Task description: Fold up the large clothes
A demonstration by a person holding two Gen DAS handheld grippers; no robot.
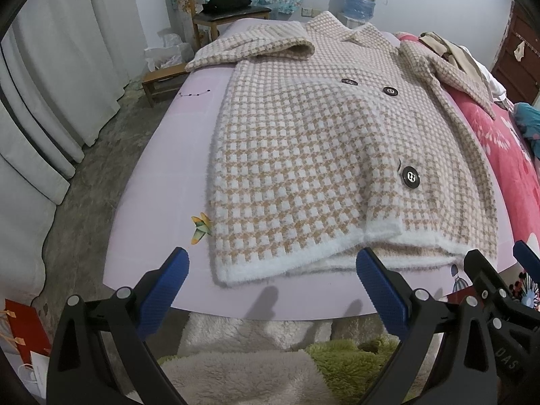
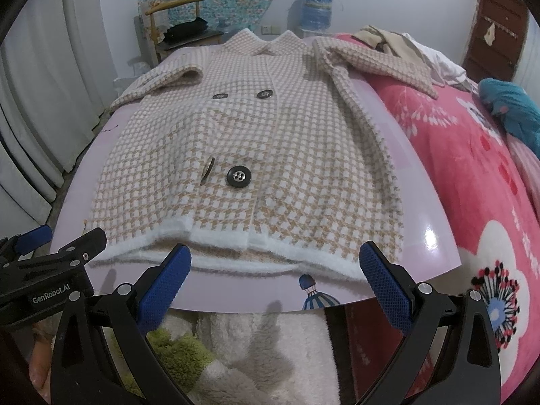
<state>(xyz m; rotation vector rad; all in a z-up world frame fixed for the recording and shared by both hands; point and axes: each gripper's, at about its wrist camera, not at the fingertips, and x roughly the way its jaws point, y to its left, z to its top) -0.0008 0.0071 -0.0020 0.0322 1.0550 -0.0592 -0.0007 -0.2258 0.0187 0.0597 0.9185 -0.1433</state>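
A beige-and-white checked coat (image 1: 314, 141) with dark buttons lies front-up on a pale pink board (image 1: 162, 182); it also shows in the right wrist view (image 2: 270, 141). Its left sleeve (image 1: 256, 47) is folded across the top; its right sleeve (image 2: 378, 60) stretches out to the right. My left gripper (image 1: 273, 270) is open and empty, just short of the white hem (image 1: 303, 263). My right gripper (image 2: 275, 270) is open and empty at the hem (image 2: 270, 256), and it shows at the right edge of the left wrist view (image 1: 496, 263).
A pink floral blanket (image 2: 472, 168) lies right of the board with loose clothes (image 2: 405, 44) and a teal cloth (image 2: 513, 108). A wooden chair (image 1: 222, 10), a low stool (image 1: 158, 81) and curtains (image 1: 50, 84) stand at left. Fluffy rugs (image 1: 243, 364) lie below.
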